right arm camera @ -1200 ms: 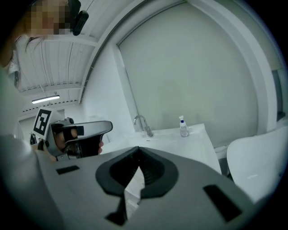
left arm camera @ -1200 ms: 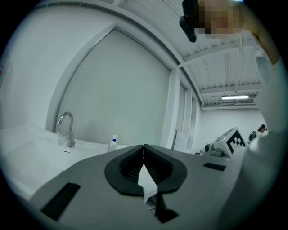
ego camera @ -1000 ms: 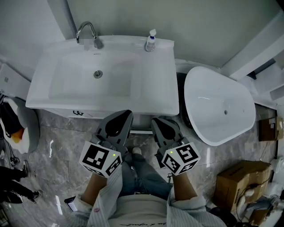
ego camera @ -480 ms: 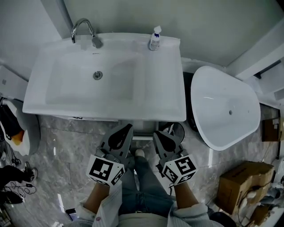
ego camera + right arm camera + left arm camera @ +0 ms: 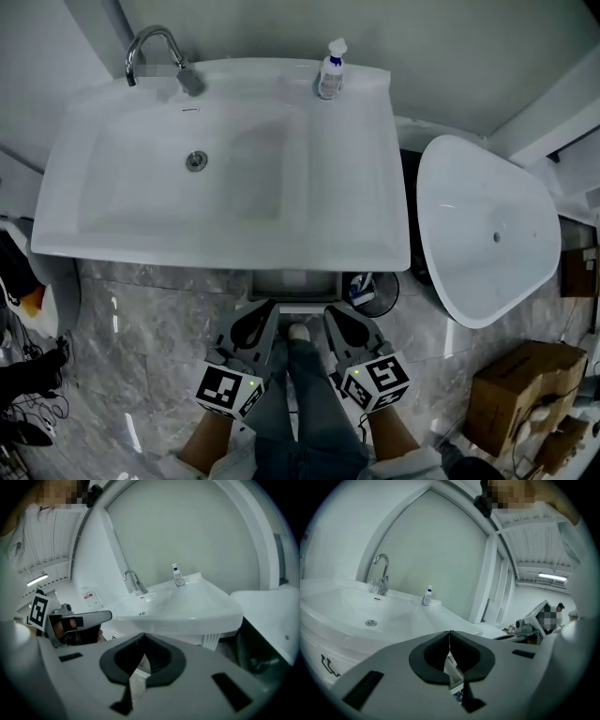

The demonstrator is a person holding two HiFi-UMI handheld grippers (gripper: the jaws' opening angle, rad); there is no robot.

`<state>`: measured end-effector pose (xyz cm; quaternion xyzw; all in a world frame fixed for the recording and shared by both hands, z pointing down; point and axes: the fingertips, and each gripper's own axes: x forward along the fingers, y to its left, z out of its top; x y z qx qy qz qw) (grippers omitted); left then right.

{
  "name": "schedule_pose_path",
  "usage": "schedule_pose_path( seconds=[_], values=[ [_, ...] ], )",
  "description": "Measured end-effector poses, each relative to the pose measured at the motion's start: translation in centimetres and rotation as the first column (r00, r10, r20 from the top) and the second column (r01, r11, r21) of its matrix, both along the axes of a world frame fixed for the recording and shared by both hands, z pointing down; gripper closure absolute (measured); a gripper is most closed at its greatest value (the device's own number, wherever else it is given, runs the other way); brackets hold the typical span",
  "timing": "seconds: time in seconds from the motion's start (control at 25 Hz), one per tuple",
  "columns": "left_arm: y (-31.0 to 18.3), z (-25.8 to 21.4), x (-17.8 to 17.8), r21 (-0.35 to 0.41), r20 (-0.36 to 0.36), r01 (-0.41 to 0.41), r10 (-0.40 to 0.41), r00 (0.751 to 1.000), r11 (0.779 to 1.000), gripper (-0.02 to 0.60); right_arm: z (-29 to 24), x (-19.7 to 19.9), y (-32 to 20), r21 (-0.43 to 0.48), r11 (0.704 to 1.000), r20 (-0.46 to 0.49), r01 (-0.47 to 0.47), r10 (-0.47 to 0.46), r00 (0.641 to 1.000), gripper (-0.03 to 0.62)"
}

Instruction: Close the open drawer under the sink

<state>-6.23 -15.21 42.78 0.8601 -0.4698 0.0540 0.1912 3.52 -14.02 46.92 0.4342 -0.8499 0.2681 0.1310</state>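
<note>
The white sink [image 5: 112, 225] fills the upper part of the head view. Under its front edge a short grey strip of the drawer [image 5: 292, 284] sticks out. Just in front of that strip, my left gripper [image 5: 264, 307] and my right gripper [image 5: 331, 313] hang side by side above the person's legs. Neither touches the drawer. In the left gripper view, the left gripper [image 5: 449, 633] has its jaws pressed together with nothing held. The right gripper [image 5: 142, 635] in the right gripper view is likewise shut and empty. The drawer's front is hidden by the jaws in both gripper views.
A chrome tap [image 5: 150, 47] and a small spray bottle [image 5: 329, 70] stand on the sink's back rim. A white tub [image 5: 487, 234] sits to the right, with a small bin [image 5: 373, 291] between it and the drawer. Cardboard boxes [image 5: 525, 384] lie on the marble floor at right.
The view has pulled back from the sink. Both grippers sit lower in the frame and closer together, still shut. The strip of drawer under the sink's edge now shows.
</note>
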Motion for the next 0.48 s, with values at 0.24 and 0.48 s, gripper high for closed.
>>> schedule_pose_path(
  seconds=[0.24,0.48],
  values=[
    [1.0,4.4,0.1,-0.044,-0.009,-0.009,0.009,1.0,0.999,0.566,4.2,0.4,1.1,-0.049,0.998,-0.024,-0.026,0.025,0.999,0.583],
    [2.1,8.9,-1.0,-0.095,-0.003,-0.014,0.014,1.0,0.995,0.566,7.9,0.0,2.0,-0.075,0.995,-0.05,-0.065,0.061,0.997,0.583]
  ],
)
